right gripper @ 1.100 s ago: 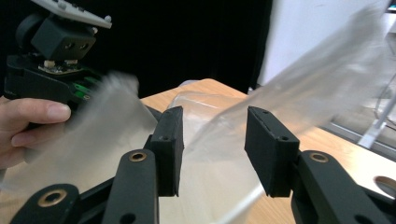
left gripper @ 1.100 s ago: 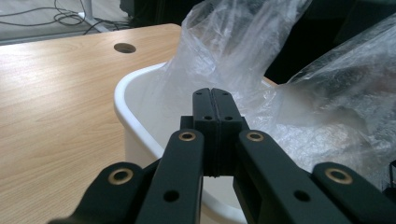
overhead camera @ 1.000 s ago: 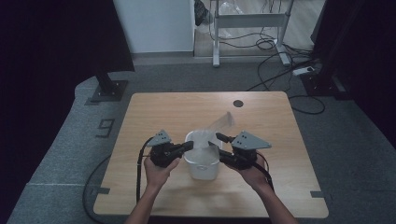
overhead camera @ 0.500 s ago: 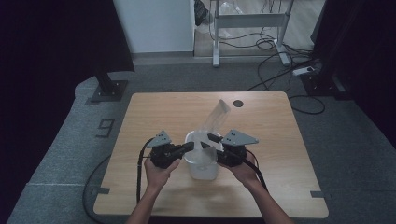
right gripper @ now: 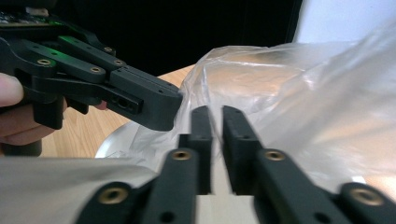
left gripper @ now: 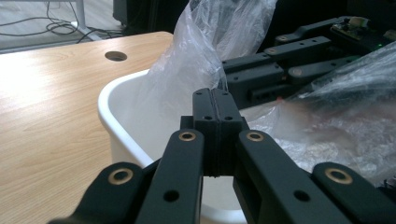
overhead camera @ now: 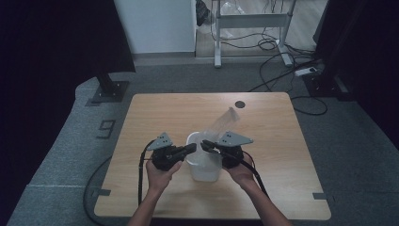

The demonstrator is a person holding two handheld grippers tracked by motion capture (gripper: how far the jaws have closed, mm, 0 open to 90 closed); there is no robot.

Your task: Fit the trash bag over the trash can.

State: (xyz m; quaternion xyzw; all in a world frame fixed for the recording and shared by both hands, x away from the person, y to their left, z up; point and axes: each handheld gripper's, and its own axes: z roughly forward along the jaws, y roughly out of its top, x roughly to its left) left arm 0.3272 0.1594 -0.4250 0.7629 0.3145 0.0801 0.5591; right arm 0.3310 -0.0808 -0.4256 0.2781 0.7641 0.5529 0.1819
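A white plastic bin (overhead camera: 203, 173) stands on the wooden table (overhead camera: 155, 113) near its front middle. A clear plastic bag (overhead camera: 225, 118) sits partly inside it and rises up and back to the right. My left gripper (overhead camera: 192, 148) reaches over the bin's left rim; its jaws are pressed shut (left gripper: 217, 100) at the bag's (left gripper: 205, 51) lower edge. From the right, my right gripper (overhead camera: 205, 144) comes over the bin, tips close to the left one. Its jaws (right gripper: 215, 116) stand a narrow gap apart, the bag (right gripper: 289, 93) billowing around them.
A round cable hole (overhead camera: 240, 104) sits near the table's far edge. Beyond the table are a white desk frame (overhead camera: 249, 21), loose cables and a power strip (overhead camera: 308, 71) on the grey floor. Dark curtains flank both sides.
The right gripper has moved left over the bin toward the left gripper. The bag's free end swung upright, then leaned back to the right. The left gripper barely moved.
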